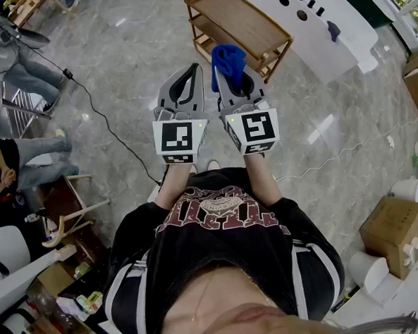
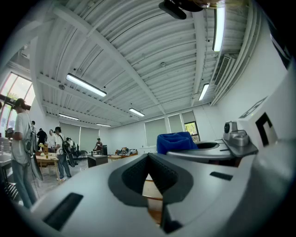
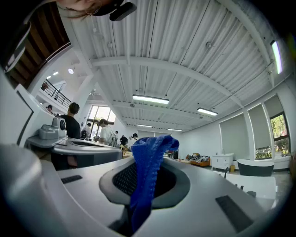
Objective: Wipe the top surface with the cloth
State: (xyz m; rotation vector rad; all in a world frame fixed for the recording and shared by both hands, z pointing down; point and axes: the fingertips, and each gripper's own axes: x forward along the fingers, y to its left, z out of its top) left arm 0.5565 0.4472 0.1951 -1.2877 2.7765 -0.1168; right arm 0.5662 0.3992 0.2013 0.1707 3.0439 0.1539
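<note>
The right gripper (image 1: pixel 226 73) clamps the blue cloth (image 1: pixel 229 61), which stands up past its tips, the left gripper (image 1: pixel 190 72) is closed on nothing, and the wooden rack's top shelf (image 1: pixel 242 21) lies ahead, nearer the right.

The grey moulded-plastic left gripper (image 1: pixel 192 69) and right gripper (image 1: pixel 225 77) each carry a white cube with black square markers (image 1: pixel 181 139) and black textured pads (image 2: pixel 134 176). The person wears a black short-sleeved T-shirt (image 1: pixel 221 247) with a dark-red print and white side stripes.
</note>
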